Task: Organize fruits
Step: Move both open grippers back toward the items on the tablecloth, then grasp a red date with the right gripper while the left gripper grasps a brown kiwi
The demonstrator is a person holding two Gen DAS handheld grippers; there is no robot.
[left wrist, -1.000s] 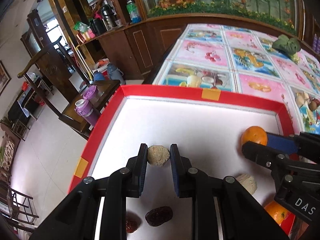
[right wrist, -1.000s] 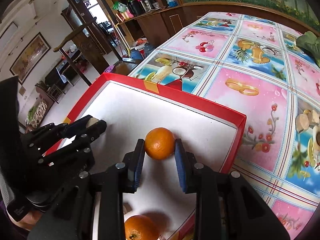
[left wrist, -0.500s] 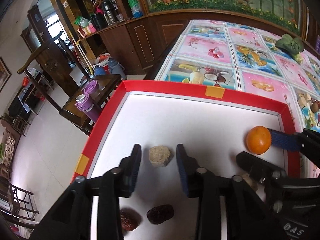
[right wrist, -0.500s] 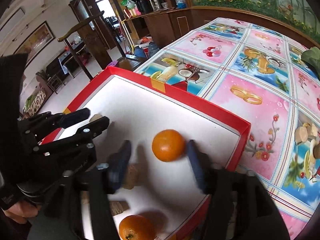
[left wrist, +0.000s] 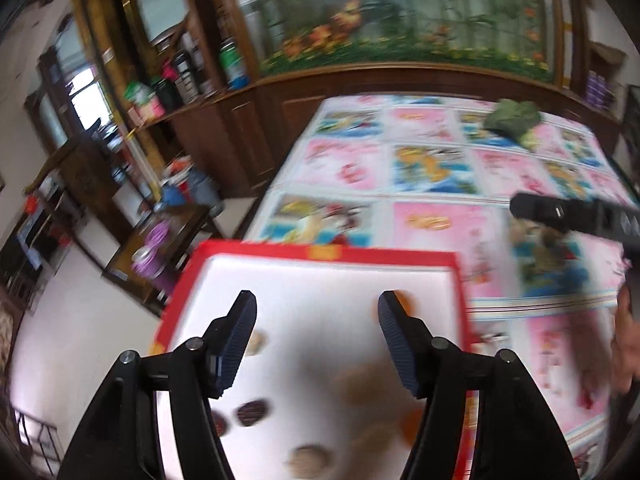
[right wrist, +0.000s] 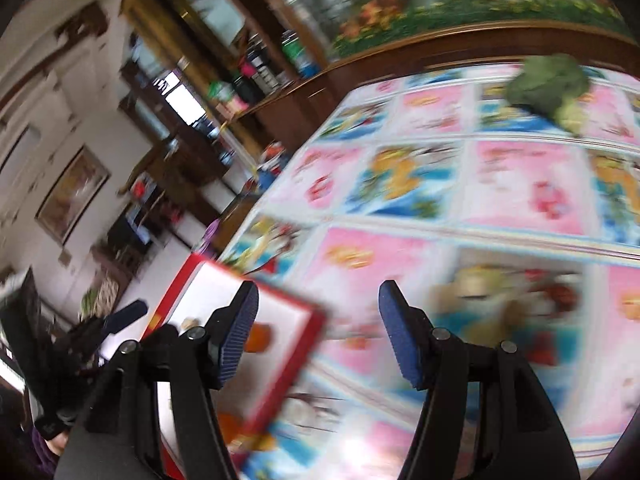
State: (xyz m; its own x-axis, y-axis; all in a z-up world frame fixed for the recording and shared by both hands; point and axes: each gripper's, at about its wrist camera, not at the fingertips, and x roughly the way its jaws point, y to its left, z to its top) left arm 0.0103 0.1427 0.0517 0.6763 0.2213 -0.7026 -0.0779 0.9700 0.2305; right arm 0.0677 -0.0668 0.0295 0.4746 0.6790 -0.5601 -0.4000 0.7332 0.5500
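- Both grippers have let go since a second ago: then the left gripper (left wrist: pixel 316 304) pinched the beige lump and the right gripper (right wrist: pixel 318 294) pinched an orange; both have since pulled up and back from the red-rimmed tray (left wrist: pixel 384 257), and both views are smeared by motion.
- Left fingers (left wrist: pixel 240 332) stand wide apart and hold nothing; only bare white tray floor lies between them.
- Beige lump (left wrist: pixel 256 342) lies on the tray floor, half hidden at the near side of the left finger.
- One orange (left wrist: pixel 402 303) peeks out just behind the tip of the right-hand finger in the left view, near the tray's far right corner; a second orange (left wrist: pixel 410 424) shows lower by the tray's right rim.
- Two dark dried fruits (left wrist: pixel 251 412) lie near the left edge; another round beige piece (left wrist: pixel 306 458) lies nearest the camera.
- Right fingers (right wrist: pixel 400 332) are also spread wide and empty, over the patterned tablecloth (right wrist: pixel 520 188) to the right of the tray.
- In the right view the far orange sits in the tray just beside the left-hand finger, not touched.
- A green bundle (right wrist: pixel 548 82) lies at the far end of the table.
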